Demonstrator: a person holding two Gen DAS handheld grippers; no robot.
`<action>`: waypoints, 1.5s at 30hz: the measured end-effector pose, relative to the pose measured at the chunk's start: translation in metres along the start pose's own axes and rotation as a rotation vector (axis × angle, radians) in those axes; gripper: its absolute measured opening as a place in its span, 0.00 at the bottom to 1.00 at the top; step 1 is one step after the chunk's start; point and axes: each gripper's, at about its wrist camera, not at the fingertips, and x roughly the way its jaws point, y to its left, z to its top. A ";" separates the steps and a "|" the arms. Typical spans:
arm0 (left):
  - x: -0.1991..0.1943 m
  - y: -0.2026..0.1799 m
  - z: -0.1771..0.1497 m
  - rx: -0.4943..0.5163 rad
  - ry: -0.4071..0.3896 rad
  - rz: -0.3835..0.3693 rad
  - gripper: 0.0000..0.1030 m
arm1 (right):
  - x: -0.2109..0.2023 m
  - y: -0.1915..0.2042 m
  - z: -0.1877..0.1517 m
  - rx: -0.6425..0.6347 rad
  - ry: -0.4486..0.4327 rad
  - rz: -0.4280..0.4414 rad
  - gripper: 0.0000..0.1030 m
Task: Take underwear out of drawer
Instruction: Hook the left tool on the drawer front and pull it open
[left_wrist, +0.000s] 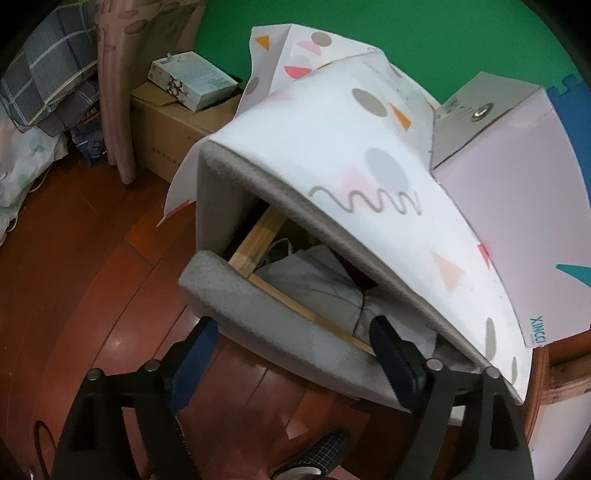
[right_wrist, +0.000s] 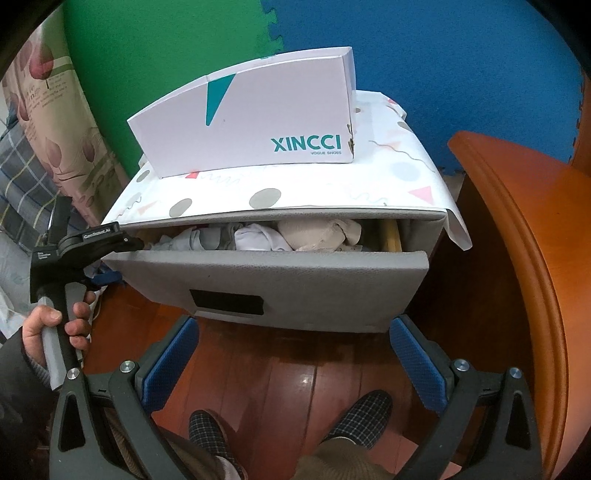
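From the left wrist camera, the left gripper (left_wrist: 291, 341) stands with its jaws wide apart over the near left corner of the grey fabric drawer (left_wrist: 258, 314). One finger hangs outside the drawer front above the wooden floor (left_wrist: 74, 258); the other reaches over the rim, close above the pale underwear (left_wrist: 317, 280), though contact cannot be judged. Nothing is clamped. The drawer is pulled partly out of a grey cabinet (left_wrist: 218, 192) draped with a white patterned cloth (left_wrist: 332, 147). Folded pale garments lie inside, against the wooden frame of the drawer. A cardboard box (left_wrist: 166, 129) stands further back by a pink curtain (left_wrist: 118, 92).

From the right wrist camera, the right gripper (right_wrist: 295, 350) hangs with its blue-padded fingers (right_wrist: 170, 358) spread well apart, empty, below the drawer front and above the floor. The open drawer (right_wrist: 277, 273) shows crumpled white, grey and beige underwear (right_wrist: 295, 236) heaped along its top. A white XINCCI shoe box (right_wrist: 251, 125) sits on the cloth-covered cabinet top. At the left, a hand (right_wrist: 55, 325) grips the handle of the left gripper (right_wrist: 88, 243), whose head is at the drawer's left corner. Two checked slippers (right_wrist: 362, 413) show below, and an orange wooden table (right_wrist: 517, 221) stands to the right
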 end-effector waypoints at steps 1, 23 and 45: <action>0.001 0.001 0.000 0.003 0.004 -0.006 0.87 | 0.000 0.000 0.000 0.000 0.001 -0.002 0.99; -0.040 0.044 -0.063 0.087 0.168 0.053 0.91 | -0.003 -0.005 0.001 0.010 0.003 -0.008 0.99; -0.058 0.042 -0.082 0.109 0.183 0.119 0.91 | 0.018 -0.006 -0.002 0.007 0.129 -0.011 0.99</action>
